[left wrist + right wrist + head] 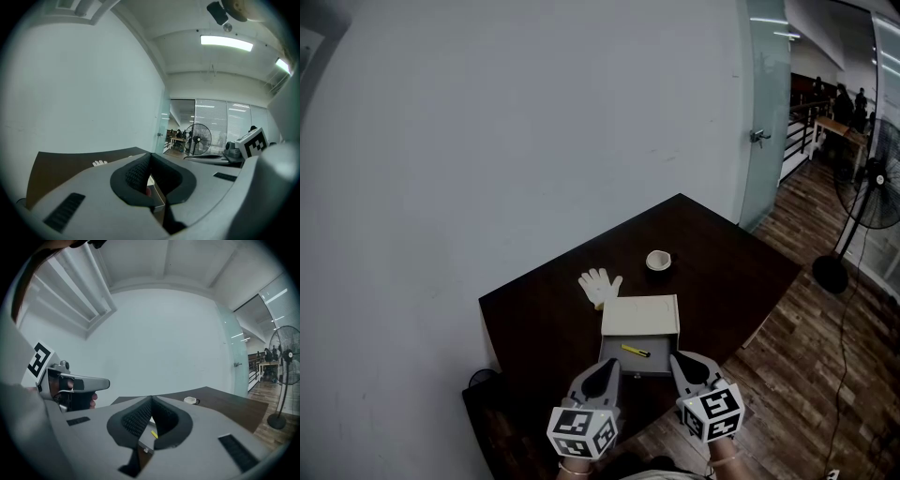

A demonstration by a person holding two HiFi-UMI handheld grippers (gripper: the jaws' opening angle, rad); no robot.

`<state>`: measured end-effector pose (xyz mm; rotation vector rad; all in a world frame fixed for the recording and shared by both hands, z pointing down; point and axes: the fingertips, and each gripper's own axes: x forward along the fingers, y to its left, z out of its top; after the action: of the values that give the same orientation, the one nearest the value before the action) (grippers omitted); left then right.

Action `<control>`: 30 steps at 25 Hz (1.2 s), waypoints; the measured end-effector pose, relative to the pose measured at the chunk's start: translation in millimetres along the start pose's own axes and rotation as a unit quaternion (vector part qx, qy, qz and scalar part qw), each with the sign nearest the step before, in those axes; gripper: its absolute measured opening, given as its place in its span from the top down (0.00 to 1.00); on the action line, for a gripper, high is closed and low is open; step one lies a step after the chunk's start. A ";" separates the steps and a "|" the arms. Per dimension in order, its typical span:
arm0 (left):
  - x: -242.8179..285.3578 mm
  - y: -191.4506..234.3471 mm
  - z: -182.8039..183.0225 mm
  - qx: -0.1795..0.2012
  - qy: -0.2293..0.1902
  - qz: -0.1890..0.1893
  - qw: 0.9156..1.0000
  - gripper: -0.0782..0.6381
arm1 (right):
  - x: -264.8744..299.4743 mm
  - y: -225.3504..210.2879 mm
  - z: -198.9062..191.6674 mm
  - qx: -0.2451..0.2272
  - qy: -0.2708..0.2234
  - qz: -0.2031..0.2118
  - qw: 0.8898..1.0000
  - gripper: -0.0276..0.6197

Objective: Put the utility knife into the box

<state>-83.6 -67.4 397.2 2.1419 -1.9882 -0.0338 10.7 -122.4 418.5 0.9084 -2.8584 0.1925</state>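
Left gripper (608,366) and right gripper (679,358), two in all, jaws pressed together on nothing, side by side at the near end of one box (639,315). One yellow knife (635,351) lying inside the box's open grey section, just beyond both sets of tips. Farther back on the single dark table (722,272): one white glove (600,284) by the box's far left corner, and one pale cup (658,260), apart from both. One standing fan (874,192) off to the right.

Utility knife (635,351) in box (639,317); glove (600,284) behind
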 end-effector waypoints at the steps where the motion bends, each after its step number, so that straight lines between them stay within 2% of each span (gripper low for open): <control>1: 1.3 -1.2 -0.7 0.000 0.001 0.000 1.000 0.87 | 0.1 -1.6 0.8 -0.002 -0.002 0.000 1.000 0.95; 6: 5.0 -5.4 -7.2 0.002 0.011 0.001 1.000 0.87 | 0.7 -9.5 2.3 -0.021 -0.006 -0.006 1.000 0.95; 30: 15.9 -6.3 -10.3 0.017 0.031 -0.025 0.999 0.87 | 4.7 -15.7 4.3 -0.004 -0.008 -0.023 1.000 0.95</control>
<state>-74.4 -81.2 408.3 2.1863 -1.9133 0.0568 15.7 -138.4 416.3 0.9773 -2.8477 0.1686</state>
